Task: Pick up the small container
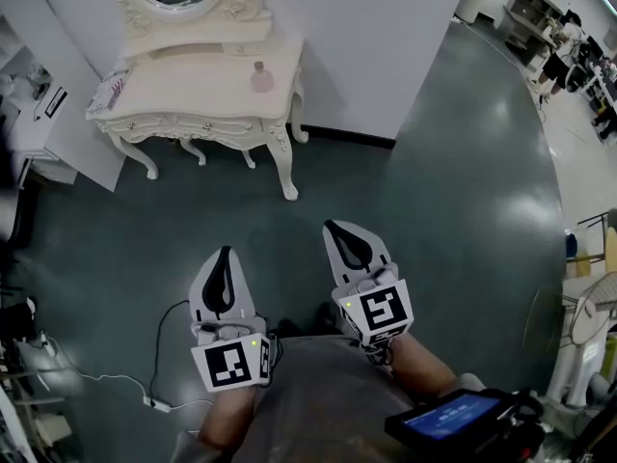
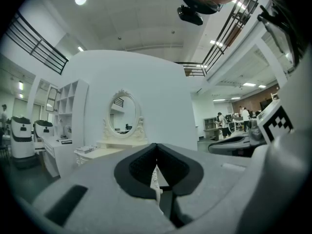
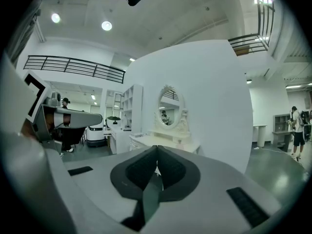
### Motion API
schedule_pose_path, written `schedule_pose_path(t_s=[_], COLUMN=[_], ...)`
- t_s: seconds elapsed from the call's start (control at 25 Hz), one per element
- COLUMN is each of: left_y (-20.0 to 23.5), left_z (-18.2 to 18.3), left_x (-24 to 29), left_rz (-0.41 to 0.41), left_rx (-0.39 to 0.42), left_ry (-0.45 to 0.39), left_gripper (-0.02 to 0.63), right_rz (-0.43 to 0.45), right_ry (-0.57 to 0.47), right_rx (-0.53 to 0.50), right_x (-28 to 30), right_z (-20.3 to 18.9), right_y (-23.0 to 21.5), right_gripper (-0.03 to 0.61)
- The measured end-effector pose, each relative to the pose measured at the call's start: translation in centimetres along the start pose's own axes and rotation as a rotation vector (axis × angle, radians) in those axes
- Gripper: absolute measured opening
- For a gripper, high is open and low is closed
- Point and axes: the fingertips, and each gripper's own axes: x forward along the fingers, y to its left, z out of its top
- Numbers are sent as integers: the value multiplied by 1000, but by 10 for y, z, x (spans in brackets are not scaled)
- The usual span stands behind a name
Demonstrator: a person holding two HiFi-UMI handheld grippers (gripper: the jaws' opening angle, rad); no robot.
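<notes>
A small pink container (image 1: 261, 77) stands on the cream dressing table (image 1: 193, 90) at the top left of the head view, far ahead of both grippers. My left gripper (image 1: 224, 257) is held low over the dark floor, jaws shut with nothing between them. Beside it my right gripper (image 1: 345, 234) is also shut and empty. In the left gripper view the closed pads (image 2: 146, 167) point at the table and its oval mirror (image 2: 122, 115). The right gripper view shows its closed pads (image 3: 168, 168) below the same mirror (image 3: 170, 109); the container is too small to make out there.
A white curved wall (image 1: 366, 37) rises behind the dressing table. White shelving (image 1: 29, 114) stands at the left. A cable (image 1: 159, 374) lies on the floor at the lower left. A dark device with a blue screen (image 1: 453, 420) is at the person's right. People and desks (image 1: 574, 56) are far right.
</notes>
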Motion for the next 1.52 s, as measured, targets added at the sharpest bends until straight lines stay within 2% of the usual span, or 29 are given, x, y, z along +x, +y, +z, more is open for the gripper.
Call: schedule_pose_path(t_s=[0.32,0.64,1.0,1.52], left_y=[13,63,116,166], left_z=[-5,-22,-40,-6], left_x=[23,63,166,255], left_rz=[57,79,12,-81], left_rx=[-3,-24,-37,-21], left_ry=[10,22,42,-53], left_gripper=[14,15,15,15], right_rz=[29,30,-9,-89], right_ry=[4,28,64,-27], right_rx=[-4,-9,-2,-60], right_x=[27,89,194,286], right_z=[-3,-6,-11,48], right_y=[-18,-14,-32,-53], right_gripper=[14,14,14,14])
